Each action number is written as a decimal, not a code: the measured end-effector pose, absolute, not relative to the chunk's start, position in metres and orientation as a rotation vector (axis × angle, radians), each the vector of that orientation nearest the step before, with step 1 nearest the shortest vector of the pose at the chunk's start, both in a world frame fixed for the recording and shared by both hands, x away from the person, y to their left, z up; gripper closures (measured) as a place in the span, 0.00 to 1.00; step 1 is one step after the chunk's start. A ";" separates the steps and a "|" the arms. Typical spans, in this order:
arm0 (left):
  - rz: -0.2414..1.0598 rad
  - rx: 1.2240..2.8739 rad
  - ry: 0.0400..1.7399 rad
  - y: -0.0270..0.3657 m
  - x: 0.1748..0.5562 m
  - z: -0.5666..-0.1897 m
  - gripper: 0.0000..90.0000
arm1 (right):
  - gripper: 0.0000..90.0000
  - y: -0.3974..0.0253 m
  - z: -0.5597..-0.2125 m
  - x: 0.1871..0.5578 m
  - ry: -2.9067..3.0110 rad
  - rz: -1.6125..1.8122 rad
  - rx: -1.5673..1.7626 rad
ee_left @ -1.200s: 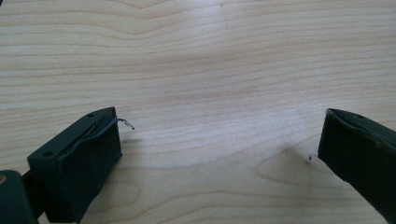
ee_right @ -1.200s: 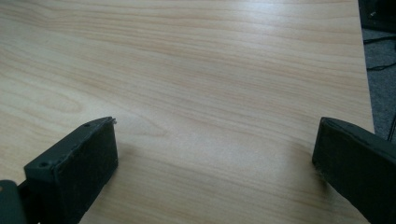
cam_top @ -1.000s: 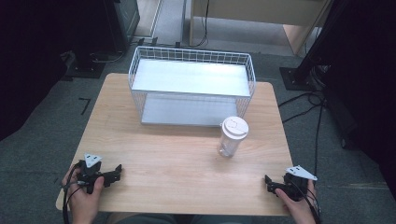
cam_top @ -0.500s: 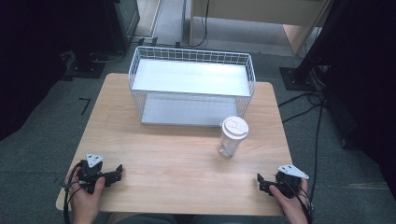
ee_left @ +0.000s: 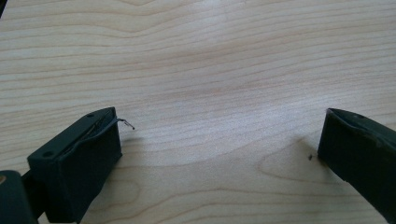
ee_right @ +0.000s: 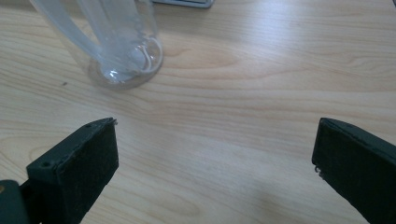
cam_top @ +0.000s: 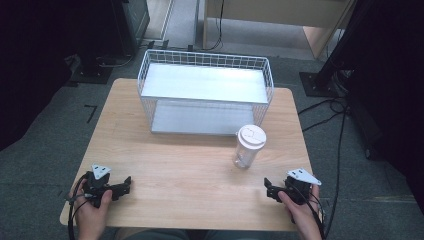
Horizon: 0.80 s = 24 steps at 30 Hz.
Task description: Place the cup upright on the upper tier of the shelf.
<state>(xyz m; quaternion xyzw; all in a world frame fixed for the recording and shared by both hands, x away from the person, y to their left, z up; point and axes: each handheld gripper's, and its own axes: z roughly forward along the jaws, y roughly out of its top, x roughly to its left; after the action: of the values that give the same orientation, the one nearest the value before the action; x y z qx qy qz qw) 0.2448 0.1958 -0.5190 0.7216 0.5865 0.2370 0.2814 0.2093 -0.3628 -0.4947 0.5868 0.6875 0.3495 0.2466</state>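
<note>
Both tongs, left (cam_top: pixel 126 185) and right (cam_top: pixel 269 189), gape wide, holding nothing.

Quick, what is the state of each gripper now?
Left gripper: open, holding nothing, above the table.
Right gripper: open, holding nothing, pointed toward the clear cup.

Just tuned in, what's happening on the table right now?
A person holds a gripper in each hand at the near edge of the wooden table. Both are open and hold nothing. The right gripper points toward a clear plastic cup with a white lid, standing upright on the table just in front of a white wire basket, and is well short of it. The left gripper sits over bare wood at the near left.
</note>
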 end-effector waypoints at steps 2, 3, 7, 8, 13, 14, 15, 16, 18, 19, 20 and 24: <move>0.635 1.933 1.571 0.196 0.245 -0.519 0.00 | 0.00 -0.359 -0.494 0.212 1.886 0.969 1.591; 0.635 1.933 1.572 0.196 0.245 -0.519 0.00 | 0.00 -0.357 -0.493 0.214 1.894 0.974 1.587; 0.635 1.934 1.571 0.196 0.245 -0.519 0.00 | 0.00 -0.346 -0.492 0.221 1.923 0.986 1.569; 0.635 1.933 1.572 0.196 0.245 -0.519 0.00 | 0.00 -0.346 -0.492 0.221 1.923 0.986 1.569; 0.635 1.933 1.572 0.196 0.245 -0.519 0.00 | 0.00 -0.330 -0.493 0.230 1.953 1.003 1.532; 0.636 1.931 1.572 0.196 0.245 -0.519 0.00 | 0.00 -0.327 -0.493 0.231 1.953 1.008 1.529; 0.635 1.933 1.572 0.196 0.245 -0.519 0.00 | 0.00 -0.324 -0.493 0.233 1.959 1.015 1.526; 0.635 1.933 1.572 0.196 0.245 -0.519 0.00 | 0.00 -0.322 -0.494 0.235 1.963 1.015 1.518; 0.636 1.930 1.572 0.196 0.245 -0.519 0.00 | 0.00 -0.317 -0.495 0.240 1.965 1.023 1.517; 0.635 1.934 1.571 0.196 0.245 -0.519 0.00 | 0.00 -0.315 -0.496 0.242 1.968 1.025 1.519; 0.635 1.934 1.571 0.196 0.245 -0.519 0.00 | 0.00 -0.313 -0.497 0.245 1.964 1.028 1.522; 0.635 1.933 1.572 0.196 0.245 -0.519 0.00 | 0.00 -0.307 -0.502 0.253 1.949 1.076 1.554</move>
<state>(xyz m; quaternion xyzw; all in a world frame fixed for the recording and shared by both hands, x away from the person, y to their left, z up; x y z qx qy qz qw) 0.2448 0.1958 -0.5190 0.7214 0.5866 0.2371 0.2815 0.2531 -0.3066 -0.5019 0.5595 0.7015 0.3874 0.2118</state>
